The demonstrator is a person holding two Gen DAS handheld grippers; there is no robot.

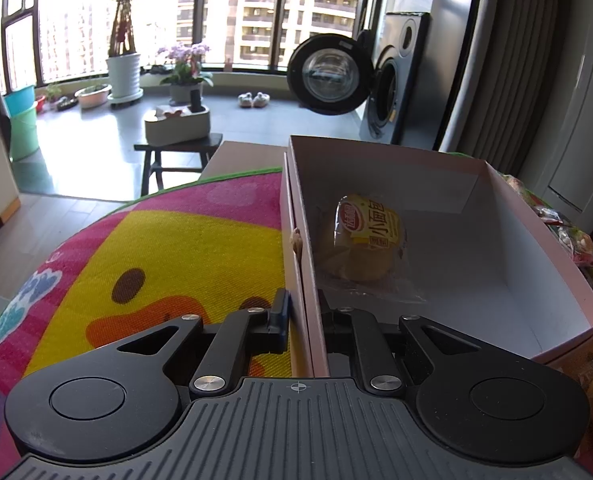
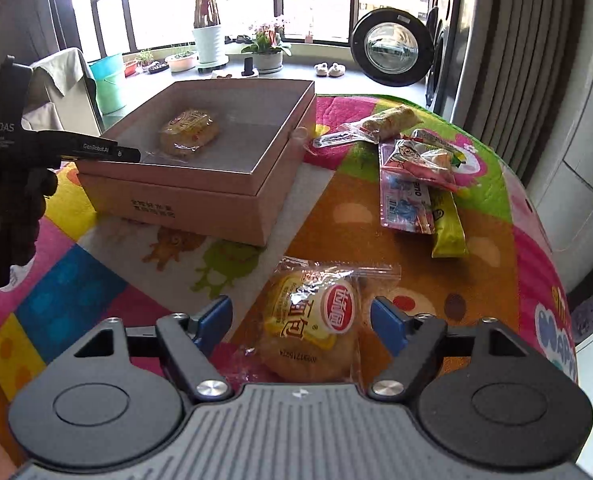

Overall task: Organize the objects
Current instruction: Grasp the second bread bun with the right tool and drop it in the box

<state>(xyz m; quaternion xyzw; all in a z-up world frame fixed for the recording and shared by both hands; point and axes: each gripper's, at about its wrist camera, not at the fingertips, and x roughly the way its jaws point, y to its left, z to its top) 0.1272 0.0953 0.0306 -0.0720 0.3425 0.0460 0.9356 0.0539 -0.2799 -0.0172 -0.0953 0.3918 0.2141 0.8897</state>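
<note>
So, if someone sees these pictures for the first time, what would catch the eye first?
Probably the pink box on the bright cartoon mat, open on top, with one wrapped bun inside. The left hand-held gripper grips the box's near wall, one finger outside and one inside. Closer, a second wrapped bun lies on the mat between the open fingers of the right hand-held gripper, and a pile of colourful snack packets lies to the right of the box.
</note>
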